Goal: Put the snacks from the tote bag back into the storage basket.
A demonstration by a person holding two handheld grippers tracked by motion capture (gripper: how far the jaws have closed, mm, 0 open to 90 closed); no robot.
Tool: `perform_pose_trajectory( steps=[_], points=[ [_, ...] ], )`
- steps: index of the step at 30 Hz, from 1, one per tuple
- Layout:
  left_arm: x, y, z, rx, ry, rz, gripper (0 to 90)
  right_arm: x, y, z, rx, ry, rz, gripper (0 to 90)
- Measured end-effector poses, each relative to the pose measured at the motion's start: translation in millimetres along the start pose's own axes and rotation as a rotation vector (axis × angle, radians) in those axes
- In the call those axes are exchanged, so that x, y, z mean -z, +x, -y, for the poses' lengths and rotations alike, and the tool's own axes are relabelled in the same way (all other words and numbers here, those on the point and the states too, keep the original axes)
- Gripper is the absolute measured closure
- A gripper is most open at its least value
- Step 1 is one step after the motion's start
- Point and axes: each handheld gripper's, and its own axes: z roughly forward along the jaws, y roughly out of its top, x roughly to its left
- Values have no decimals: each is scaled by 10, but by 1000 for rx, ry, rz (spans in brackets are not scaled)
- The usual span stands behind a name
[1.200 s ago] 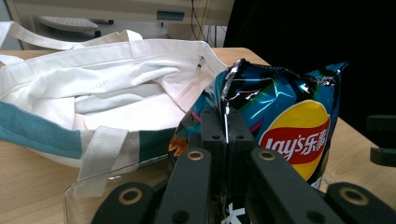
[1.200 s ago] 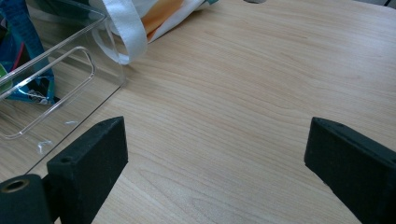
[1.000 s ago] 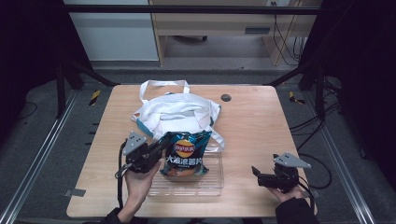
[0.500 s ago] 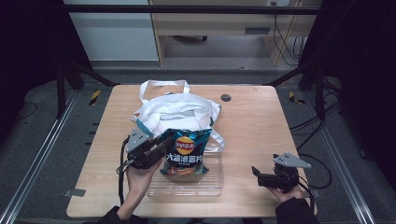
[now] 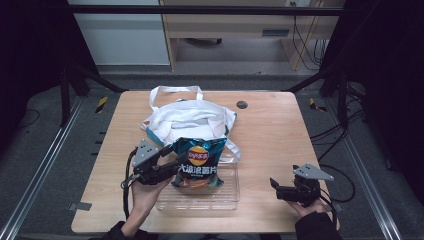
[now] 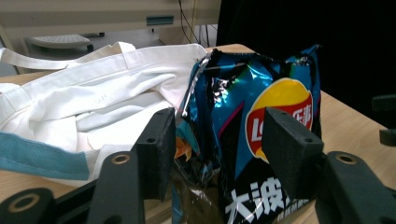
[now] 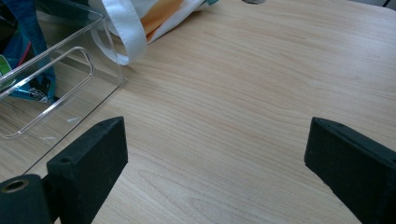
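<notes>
My left fingers [image 6: 217,144] have just been opening, released astride the chip bag [image 5: 197,162] standing in the clear tray [image 5: 227,197]. My right fingers [image 5: 274,184], at 4 o'clock on the worktop [image 5: 280,135], stand released.

A lab or test room set up for recording, not a home; a bare wooden table [image 5: 280,135] stands alone on a grey floor [image 5: 45,150], with dark curtains [image 5: 30,50] at its left and right edges; black frame legs [image 5: 67,85] rise near its far corners; loose cables [image 5: 340,130] trail over the floor by the right edge; yellow-black tape [image 5: 101,104] marks the floor off the far left corner; past the far edge stand a pale desk [image 5: 225,25] and a white cabinet [image 5: 120,35].
</notes>
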Motion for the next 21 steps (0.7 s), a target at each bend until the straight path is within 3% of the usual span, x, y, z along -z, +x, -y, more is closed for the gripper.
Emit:
perform_pose_trajectory(
  steps=[7,17,21],
  points=[
    [137,25,95,-91,24,-44,373,10,0,-3,-3,-3,2,62],
    [252,150,207,-68,33,-65,349,24,-8,-1,2,-7,14,62],
    [351,269,298,-53,25,-85,347,24,-15,1,4,-2,21,62]
  ],
)
